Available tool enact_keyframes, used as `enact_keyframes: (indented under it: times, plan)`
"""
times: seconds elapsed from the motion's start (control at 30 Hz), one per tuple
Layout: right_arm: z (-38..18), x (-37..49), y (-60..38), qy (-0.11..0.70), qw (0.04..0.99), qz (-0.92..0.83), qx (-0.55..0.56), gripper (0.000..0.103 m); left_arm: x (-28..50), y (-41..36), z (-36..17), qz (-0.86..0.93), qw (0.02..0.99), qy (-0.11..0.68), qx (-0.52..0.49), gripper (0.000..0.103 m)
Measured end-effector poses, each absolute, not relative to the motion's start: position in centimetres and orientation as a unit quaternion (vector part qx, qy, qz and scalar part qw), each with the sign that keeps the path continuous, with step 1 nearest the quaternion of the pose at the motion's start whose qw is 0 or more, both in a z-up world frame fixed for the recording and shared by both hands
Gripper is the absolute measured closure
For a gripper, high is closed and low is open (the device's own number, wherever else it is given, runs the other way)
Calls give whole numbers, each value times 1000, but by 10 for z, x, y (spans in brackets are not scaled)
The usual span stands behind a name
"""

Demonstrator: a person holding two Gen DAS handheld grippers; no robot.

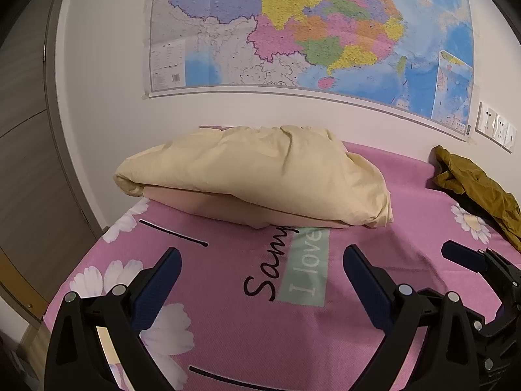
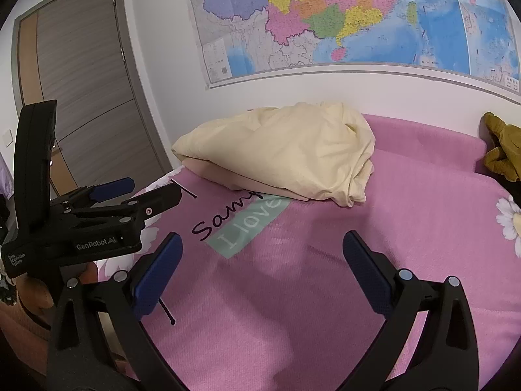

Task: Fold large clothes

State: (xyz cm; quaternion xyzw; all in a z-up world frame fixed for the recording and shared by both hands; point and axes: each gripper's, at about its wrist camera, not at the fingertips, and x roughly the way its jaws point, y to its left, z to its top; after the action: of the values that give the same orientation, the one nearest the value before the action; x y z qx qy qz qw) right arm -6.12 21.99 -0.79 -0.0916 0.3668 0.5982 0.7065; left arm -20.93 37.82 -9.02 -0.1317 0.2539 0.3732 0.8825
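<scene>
An olive-mustard garment (image 1: 478,189) lies crumpled at the far right of the pink bed, against the wall; its edge also shows in the right wrist view (image 2: 503,150). My left gripper (image 1: 260,280) is open and empty, hovering over the pink sheet (image 1: 247,325) short of the pillow. My right gripper (image 2: 260,267) is open and empty over the sheet's middle. The right gripper's body shows at the right edge of the left wrist view (image 1: 482,267); the left gripper shows at the left of the right wrist view (image 2: 107,215).
A cream pillow (image 1: 254,172) lies at the head of the bed, also in the right wrist view (image 2: 283,150). A map (image 1: 309,26) hangs on the white wall. A wall socket (image 1: 495,127) is at right. A grey door (image 2: 81,97) stands left of the bed.
</scene>
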Motion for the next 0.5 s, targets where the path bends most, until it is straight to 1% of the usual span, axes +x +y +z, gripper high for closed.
enact_keyframes:
  times: [0.5]
  plan:
    - [-9,-62,220,370,705,598,-89,6,-208,379,-92,371,882,258,-132,7]
